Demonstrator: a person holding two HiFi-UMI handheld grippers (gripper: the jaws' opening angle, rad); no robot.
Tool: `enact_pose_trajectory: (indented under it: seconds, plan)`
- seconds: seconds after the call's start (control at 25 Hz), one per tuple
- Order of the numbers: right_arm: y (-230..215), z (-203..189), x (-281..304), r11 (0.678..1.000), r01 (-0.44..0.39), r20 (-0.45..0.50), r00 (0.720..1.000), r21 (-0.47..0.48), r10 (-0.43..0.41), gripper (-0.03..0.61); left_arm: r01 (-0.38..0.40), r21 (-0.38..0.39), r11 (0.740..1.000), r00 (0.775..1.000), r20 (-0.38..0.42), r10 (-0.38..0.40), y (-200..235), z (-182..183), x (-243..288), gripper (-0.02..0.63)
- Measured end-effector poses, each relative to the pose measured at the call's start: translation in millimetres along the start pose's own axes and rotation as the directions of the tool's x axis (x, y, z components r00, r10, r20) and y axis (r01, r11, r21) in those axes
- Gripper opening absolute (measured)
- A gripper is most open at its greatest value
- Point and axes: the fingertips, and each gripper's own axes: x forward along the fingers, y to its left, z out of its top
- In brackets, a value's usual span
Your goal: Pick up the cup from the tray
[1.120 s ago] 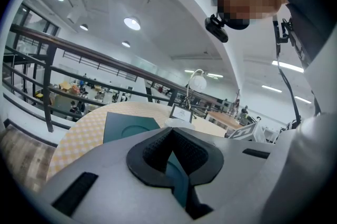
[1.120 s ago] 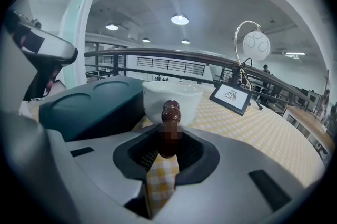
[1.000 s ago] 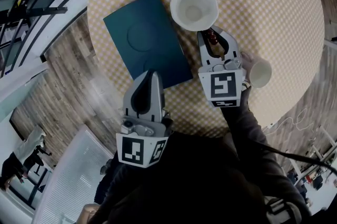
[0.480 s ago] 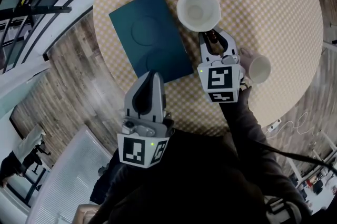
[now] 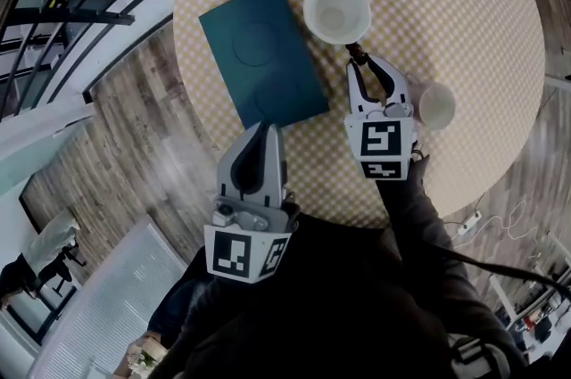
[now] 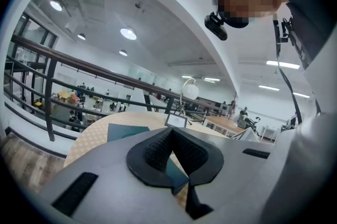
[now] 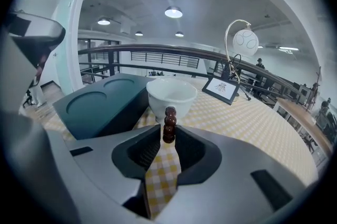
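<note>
Head view: right gripper on cup handle (beside tray)

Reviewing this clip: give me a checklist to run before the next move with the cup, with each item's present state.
1. Grip: the right hand-held gripper has its jaws closed on the cup's brown beaded handle. Ok.
2. Cup off the tray: it is beside the tray's right edge, and both recesses are bare. Ok.
3. Cup upright, mouth up. Ok.
4. Cup base lifted off the table: cannot tell.
5. Left hand-held gripper: jaws together, nothing between them, well away from the cup. Ok.
6. Second small cup: beside the right hand-held gripper, apart from the held cup. Ok.
</note>
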Motion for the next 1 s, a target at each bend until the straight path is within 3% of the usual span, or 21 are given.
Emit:
enact_pose_trajectory:
  seconds: [0.16, 0.44, 0.72, 1.0]
  plan:
    - [8.6, 1.9, -23.1, 1.000, 0.004, 0.022, 1.000, 0.006, -0.004, 0.072, 0.009, 0.015, 1.000, 1.000, 0.021, -0.009, -9.2, 7.0, -14.4, 0.005]
    - [36.8, 28.3, -75.6, 0.992, -0.101, 0.158, 0.984, 0.082, 0.087, 0.068, 0.033, 0.057, 0.998, 0.993, 0.110, -0.039, -28.0, 33.1, -38.2, 0.005]
    - [59.6, 90.2, -141.5, 0.964, -0.231, 0.357, 0.918, 0.131, 0.172, 0.033, 0.018, 0.127, 0.992, 0.985, 0.171, -0.039, -43.7, 64.5, -59.4, 0.005]
    - [70.7, 141.8, -198.4, 0.957, -0.282, 0.501, 0.840, 0.075, 0.208, 0.015, -0.024, 0.190, 0.982, 0.976, 0.215, -0.018, -57.2, 91.1, -73.5, 0.005]
